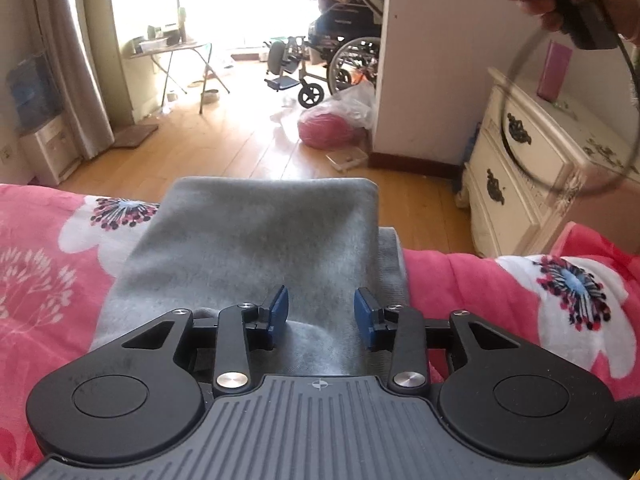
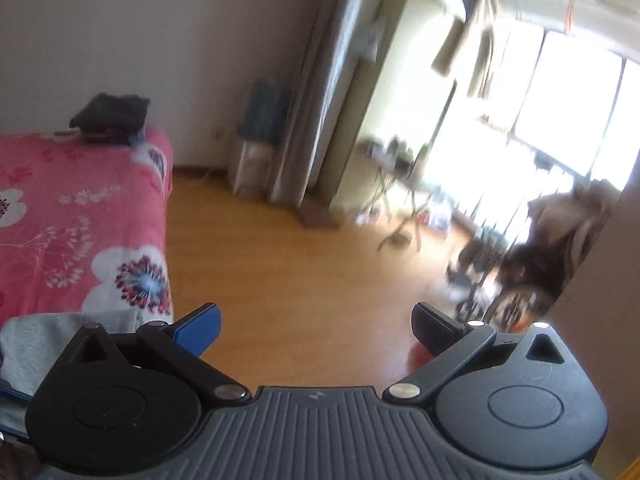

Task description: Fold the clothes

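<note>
Left wrist: left hand-held gripper (image 1: 320,314) part-open over folded grey garment (image 1: 256,248), gripping nothing.

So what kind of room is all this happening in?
Most likely a bedroom at home: a bed with a pink floral cover, a cream dresser beside it, and a wheelchair by the window.

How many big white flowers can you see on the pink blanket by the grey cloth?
2: one flower left of the grey cloth, one flower right. More may be hidden.
</note>
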Available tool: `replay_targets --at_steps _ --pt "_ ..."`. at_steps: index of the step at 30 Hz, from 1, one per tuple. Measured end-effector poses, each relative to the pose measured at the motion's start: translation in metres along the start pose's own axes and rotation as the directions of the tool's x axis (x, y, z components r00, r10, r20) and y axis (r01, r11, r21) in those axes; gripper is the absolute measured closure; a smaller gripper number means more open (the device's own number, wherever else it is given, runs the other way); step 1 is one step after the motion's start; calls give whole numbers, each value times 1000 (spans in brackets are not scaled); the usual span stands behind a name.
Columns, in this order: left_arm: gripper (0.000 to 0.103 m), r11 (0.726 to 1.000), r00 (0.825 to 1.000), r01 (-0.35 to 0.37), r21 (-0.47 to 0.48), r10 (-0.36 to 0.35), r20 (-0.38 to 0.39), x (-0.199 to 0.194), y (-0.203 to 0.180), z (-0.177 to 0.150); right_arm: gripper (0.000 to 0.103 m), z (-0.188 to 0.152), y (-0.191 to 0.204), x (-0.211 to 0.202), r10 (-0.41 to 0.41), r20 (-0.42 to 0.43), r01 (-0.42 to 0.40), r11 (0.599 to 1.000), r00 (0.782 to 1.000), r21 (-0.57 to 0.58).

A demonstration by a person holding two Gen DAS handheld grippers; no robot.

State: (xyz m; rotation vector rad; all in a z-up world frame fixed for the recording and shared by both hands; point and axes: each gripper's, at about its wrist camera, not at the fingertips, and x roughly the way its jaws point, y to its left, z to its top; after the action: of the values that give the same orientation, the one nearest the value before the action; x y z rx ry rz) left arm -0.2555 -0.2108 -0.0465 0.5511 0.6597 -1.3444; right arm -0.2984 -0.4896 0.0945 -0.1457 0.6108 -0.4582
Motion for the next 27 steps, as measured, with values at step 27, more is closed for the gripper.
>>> replay_targets --at_steps 27 --pt "67 1000 1000 -8 4 8 -9 -28 -6 -25 0 -38 -18 30 634 -12 -595 731 773 333"
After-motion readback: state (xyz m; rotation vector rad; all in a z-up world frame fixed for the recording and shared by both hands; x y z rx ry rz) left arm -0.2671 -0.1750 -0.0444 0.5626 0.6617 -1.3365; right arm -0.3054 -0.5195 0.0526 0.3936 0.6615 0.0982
